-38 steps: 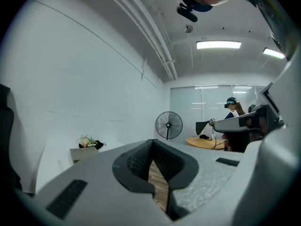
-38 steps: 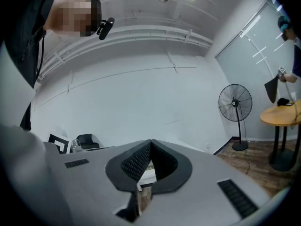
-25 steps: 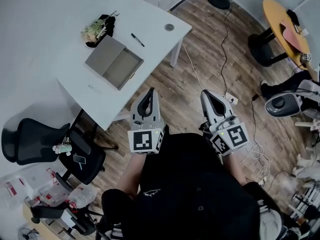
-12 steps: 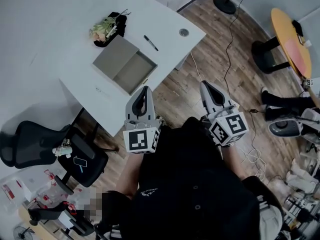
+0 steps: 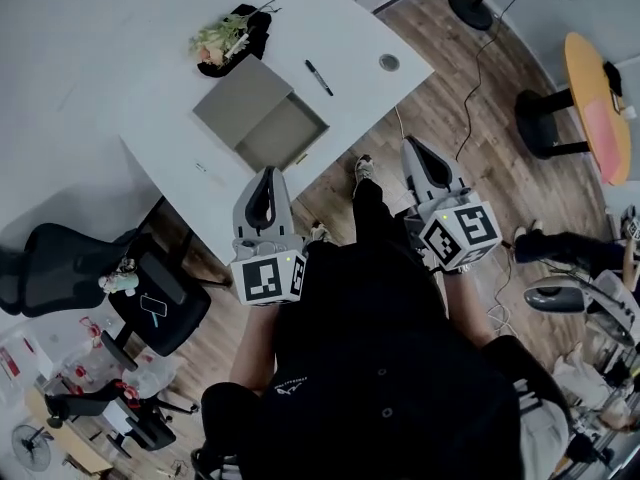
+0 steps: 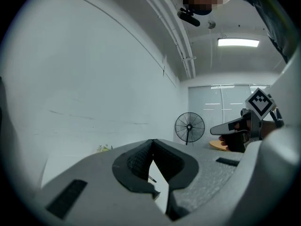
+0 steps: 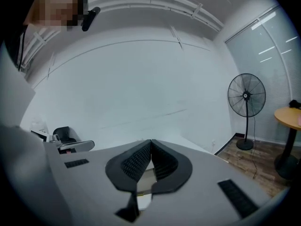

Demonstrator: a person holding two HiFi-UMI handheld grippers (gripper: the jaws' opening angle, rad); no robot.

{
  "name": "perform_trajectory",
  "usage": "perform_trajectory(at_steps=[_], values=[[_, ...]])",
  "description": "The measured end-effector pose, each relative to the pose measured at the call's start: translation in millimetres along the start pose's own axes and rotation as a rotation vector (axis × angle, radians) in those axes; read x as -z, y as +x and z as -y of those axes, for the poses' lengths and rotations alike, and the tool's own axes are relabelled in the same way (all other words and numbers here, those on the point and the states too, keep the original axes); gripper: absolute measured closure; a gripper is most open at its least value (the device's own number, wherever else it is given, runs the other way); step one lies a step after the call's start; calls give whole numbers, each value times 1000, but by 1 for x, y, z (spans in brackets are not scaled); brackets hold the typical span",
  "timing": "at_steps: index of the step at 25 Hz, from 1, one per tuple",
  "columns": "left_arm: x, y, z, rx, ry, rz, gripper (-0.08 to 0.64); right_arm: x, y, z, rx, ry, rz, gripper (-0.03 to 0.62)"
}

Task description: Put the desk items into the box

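We count two tools, each carrying one cube with a black-and-white square marker: the left tool (image 5: 265,180) with its cube (image 5: 268,278), and the right tool (image 5: 414,154) with its cube (image 5: 460,236). In its own view the left tool's jaws are together at the tips, with nothing between the dark ribbed pads. The right tool's jaws are likewise closed on nothing. Just ahead of the left tool's tips, on the white bench (image 5: 150,88), lies one flat grey cardboard box (image 5: 245,98), open, with its lid folded back on the far side. We count three other things on the bench. One black pen (image 5: 319,77) lies beyond the box, ahead of the gap between the two tools. One bunch of pale flowers in a black wrap (image 5: 228,40) sits past the box, farthest from the left tool. One round grey cable grommet (image 5: 389,62) is set into the bench top ahead of the right tool. The right tool hangs over the wooden floor (image 5: 450,98), off the bench's corner. To the left of the left tool stands one black office chair (image 5: 150,313). One black standing fan (image 7: 246,96) is far ahead and to the right in the right tool's view.
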State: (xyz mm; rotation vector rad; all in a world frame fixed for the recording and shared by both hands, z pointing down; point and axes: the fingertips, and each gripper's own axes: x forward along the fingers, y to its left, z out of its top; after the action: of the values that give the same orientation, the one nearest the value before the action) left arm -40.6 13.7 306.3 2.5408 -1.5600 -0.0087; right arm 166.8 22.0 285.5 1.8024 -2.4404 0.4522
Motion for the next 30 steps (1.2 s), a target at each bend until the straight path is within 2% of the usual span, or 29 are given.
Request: perform_trajectory(at_steps=[8, 12, 16, 23, 30], values=[[-2, 43, -19, -93, -6, -8, 552, -8, 76, 18, -105, -7, -58, 592], [1, 69, -23, -133, -12, -23, 552, 1, 120, 34, -136, 20, -128, 592], [-2, 93, -25, -173, -19, -18, 552, 13, 168, 49, -162, -9, -206, 592], [2, 126, -34, -262, -51, -33, 552, 60, 245, 67, -194, -25, -376, 592], [13, 153, -45, -342, -74, -72, 552, 114, 298, 77, -219, -21, -534, 592]])
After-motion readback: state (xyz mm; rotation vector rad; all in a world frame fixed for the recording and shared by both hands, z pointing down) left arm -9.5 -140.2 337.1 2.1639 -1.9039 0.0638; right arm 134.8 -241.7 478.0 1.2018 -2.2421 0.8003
